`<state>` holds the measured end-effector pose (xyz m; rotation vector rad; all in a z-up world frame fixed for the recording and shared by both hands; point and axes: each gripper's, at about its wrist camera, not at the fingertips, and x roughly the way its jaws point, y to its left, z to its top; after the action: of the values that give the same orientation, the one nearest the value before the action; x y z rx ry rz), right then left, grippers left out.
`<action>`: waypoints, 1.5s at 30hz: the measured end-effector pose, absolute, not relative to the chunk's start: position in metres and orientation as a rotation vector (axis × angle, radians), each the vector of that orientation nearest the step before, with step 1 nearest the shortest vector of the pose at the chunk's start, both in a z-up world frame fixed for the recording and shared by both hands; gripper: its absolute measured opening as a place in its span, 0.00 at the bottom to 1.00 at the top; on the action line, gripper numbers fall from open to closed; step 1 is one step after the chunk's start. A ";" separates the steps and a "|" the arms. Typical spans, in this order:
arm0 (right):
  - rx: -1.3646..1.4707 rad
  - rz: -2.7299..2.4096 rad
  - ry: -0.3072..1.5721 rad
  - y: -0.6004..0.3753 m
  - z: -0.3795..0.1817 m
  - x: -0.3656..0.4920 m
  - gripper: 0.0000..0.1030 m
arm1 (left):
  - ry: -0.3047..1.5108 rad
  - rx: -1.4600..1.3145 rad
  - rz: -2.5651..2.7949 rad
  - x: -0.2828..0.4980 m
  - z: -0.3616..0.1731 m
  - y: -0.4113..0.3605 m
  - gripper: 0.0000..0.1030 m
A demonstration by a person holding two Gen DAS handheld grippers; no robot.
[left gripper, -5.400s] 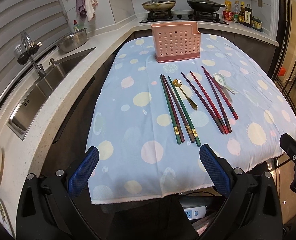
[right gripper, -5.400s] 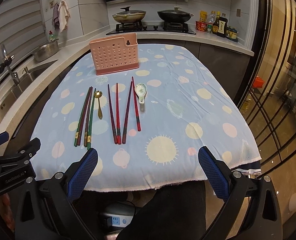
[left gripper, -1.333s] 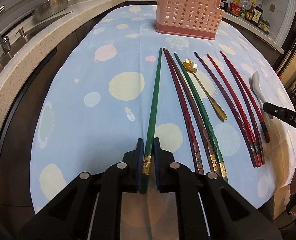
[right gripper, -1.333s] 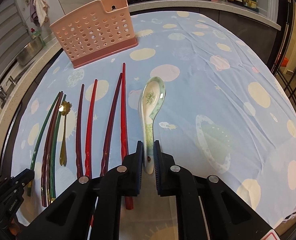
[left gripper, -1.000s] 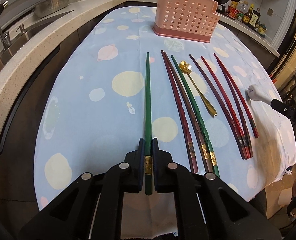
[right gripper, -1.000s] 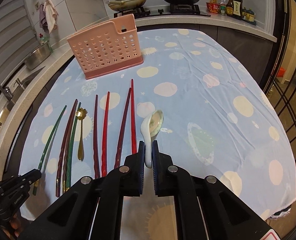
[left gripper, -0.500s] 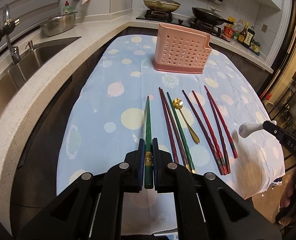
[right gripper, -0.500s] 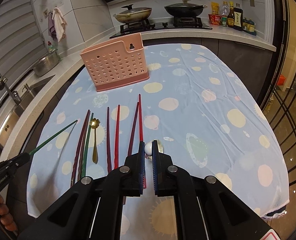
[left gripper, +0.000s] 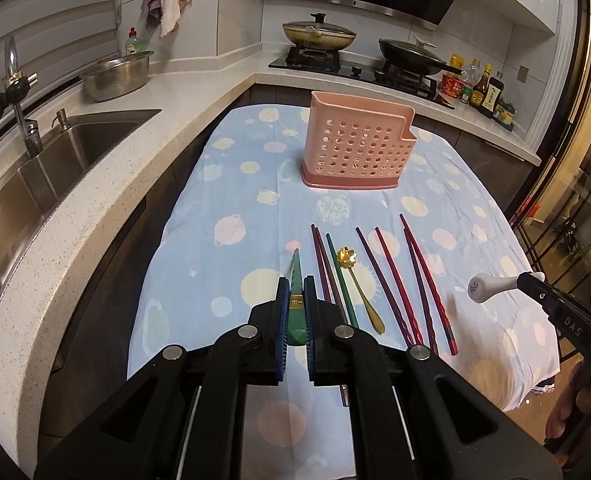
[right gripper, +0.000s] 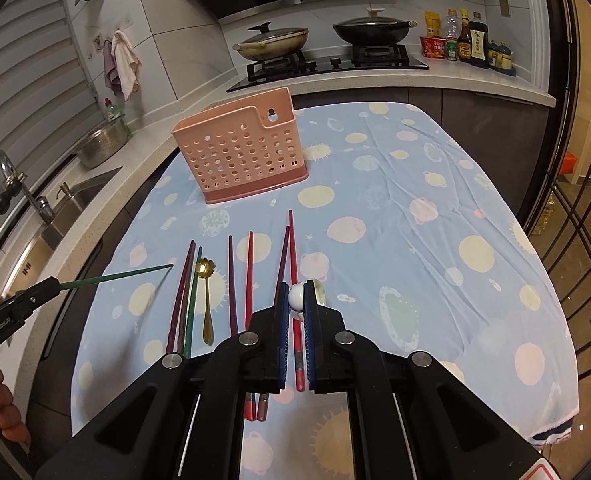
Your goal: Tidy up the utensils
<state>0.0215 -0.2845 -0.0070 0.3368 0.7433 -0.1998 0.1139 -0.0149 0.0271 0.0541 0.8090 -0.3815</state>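
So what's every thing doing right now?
Left gripper: jaws shut on the green chopstick.
Green chopstick: held up off the cloth.
Right gripper: jaws shut on the white spoon.
White spoon: held in the air.
Pink holder: standing upright.
Gold spoon: lying flat on the cloth.

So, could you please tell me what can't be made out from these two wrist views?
- Inside of the pink caddy: hidden by its perforated wall in both views.
- Ceramic spoon bowl: right wrist view, blocked by the right gripper.
- Green chopstick length: left wrist view, foreshortened within the left gripper.
- Sauce bottles: labels too small to read.
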 end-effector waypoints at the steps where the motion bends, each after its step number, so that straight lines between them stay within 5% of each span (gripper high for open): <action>1: 0.336 -0.197 0.739 -0.285 -0.005 0.023 0.06 | 0.801 0.051 -0.381 0.115 0.031 -0.014 0.07; 28: 0.369 -0.109 0.581 -0.336 0.082 0.201 0.06 | 0.473 0.017 -0.411 0.255 0.178 -0.082 0.07; 45: 0.343 -0.154 0.728 -0.351 0.015 0.286 0.11 | 0.600 0.063 -0.407 0.323 0.106 -0.141 0.09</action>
<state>0.2857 -0.3506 0.0152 0.3433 0.7282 -0.1542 0.3232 -0.1413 0.1059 0.0629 0.6004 -0.4074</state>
